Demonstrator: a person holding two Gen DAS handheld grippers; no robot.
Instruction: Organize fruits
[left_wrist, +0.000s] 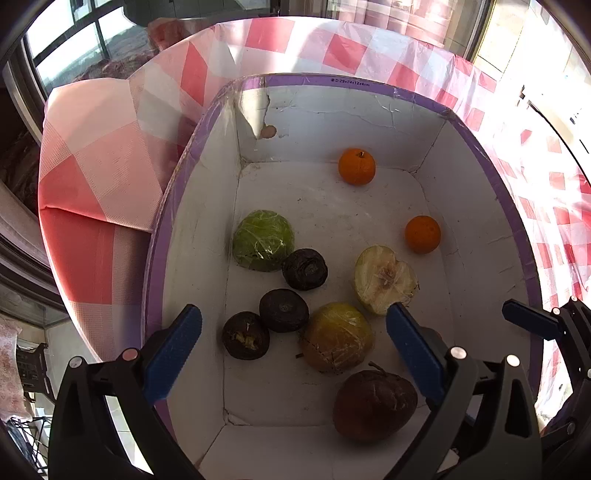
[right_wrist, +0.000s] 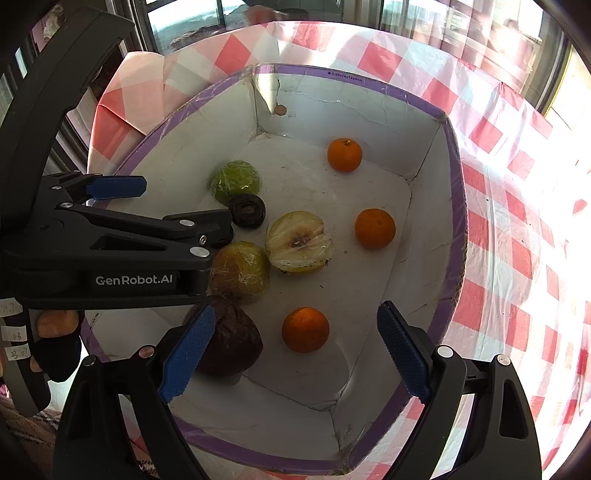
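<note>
A white box with a purple rim (left_wrist: 491, 173) (right_wrist: 456, 206) holds the fruit. In the left wrist view I see two oranges (left_wrist: 357, 166) (left_wrist: 422, 234), a wrapped green half (left_wrist: 263, 240), a cut apple half (left_wrist: 384, 279), a wrapped yellow fruit (left_wrist: 336, 336), three dark round fruits (left_wrist: 305, 268) and a dark brown fruit (left_wrist: 373, 404). The right wrist view shows three oranges, the nearest (right_wrist: 305, 329) between my right fingers. My left gripper (left_wrist: 293, 352) is open above the box. My right gripper (right_wrist: 295, 356) is open and empty.
The box sits on a red-and-white checked tablecloth (left_wrist: 92, 177) (right_wrist: 517, 229). Windows line the far side. The left gripper's body (right_wrist: 110, 236) reaches over the box's left side in the right wrist view.
</note>
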